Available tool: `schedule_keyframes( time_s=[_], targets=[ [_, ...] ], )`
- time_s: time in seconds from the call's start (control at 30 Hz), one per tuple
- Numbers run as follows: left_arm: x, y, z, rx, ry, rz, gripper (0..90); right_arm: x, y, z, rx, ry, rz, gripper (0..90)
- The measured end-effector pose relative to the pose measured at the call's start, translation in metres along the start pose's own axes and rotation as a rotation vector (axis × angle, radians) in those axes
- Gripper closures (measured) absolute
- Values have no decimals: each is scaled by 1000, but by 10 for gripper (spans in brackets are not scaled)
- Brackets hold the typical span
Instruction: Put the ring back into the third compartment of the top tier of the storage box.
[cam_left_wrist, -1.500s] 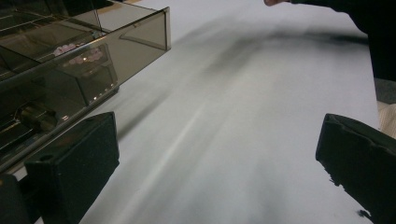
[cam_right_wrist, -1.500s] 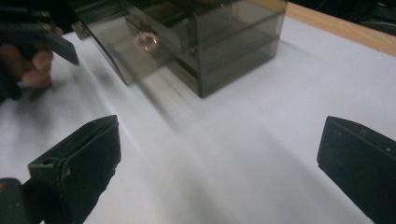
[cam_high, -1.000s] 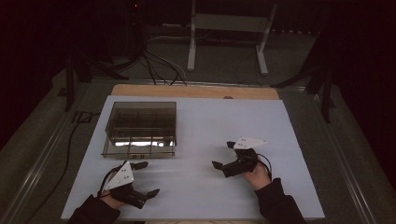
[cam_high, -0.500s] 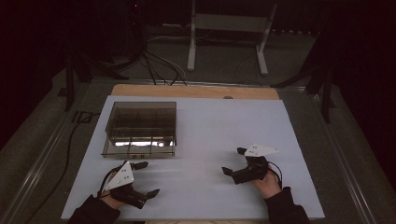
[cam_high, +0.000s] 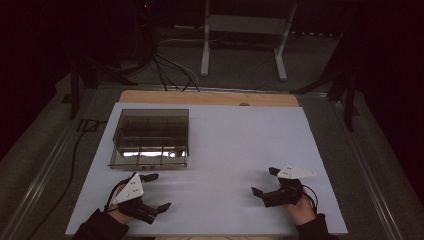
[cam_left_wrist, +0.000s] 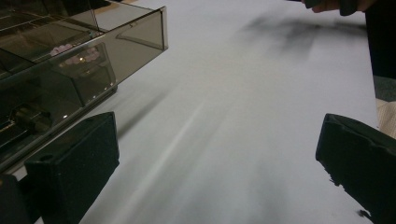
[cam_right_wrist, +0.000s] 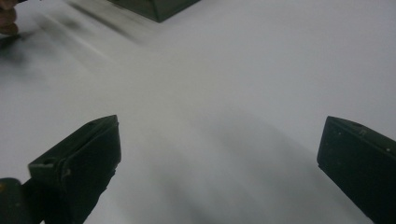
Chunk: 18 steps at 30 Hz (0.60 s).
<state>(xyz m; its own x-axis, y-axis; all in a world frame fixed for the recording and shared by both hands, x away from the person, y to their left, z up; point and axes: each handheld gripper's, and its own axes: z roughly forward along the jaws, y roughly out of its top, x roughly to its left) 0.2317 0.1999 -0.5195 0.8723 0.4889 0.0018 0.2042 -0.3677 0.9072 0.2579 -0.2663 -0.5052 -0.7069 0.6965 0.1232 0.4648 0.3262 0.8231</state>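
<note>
A smoky clear plastic box (cam_high: 150, 137) with inner compartments stands on the left half of the white table (cam_high: 235, 135); small items glint in its near compartments. My left gripper (cam_high: 156, 191) rests open near the front left edge, just in front of the box (cam_left_wrist: 70, 60), jaws wide apart with nothing between them. Over at the front right, my right gripper (cam_high: 265, 181) is open too, held low over bare white surface (cam_right_wrist: 219, 93). A corner of the box (cam_right_wrist: 154, 8) shows at the top of the right gripper view.
A wooden strip (cam_high: 210, 97) runs along the table's far edge. Beyond it stand a white metal stand (cam_high: 245, 30) and cables (cam_high: 165, 70) on the dark floor. The other hand (cam_left_wrist: 327, 4) shows at the top of the left gripper view.
My right gripper has drawn back toward the front right of the table, away from the centre. The left gripper has stayed in place.
</note>
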Motion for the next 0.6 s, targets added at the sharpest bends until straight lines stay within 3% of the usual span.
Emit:
schedule_keyframes(
  time_s=[0.33, 0.47, 0.6],
  targets=[
    [0, 0, 0, 1, -1, 1, 6, -5, -17, -22, -3, -88, 15, 0],
    [0, 0, 0, 2, 0, 1, 6, -4, -22, -28, 11, -119, -14, 0],
    [0, 0, 0, 2, -1, 2, 6, -3, -27, -33, 13, -143, -7, 0]
  ],
)
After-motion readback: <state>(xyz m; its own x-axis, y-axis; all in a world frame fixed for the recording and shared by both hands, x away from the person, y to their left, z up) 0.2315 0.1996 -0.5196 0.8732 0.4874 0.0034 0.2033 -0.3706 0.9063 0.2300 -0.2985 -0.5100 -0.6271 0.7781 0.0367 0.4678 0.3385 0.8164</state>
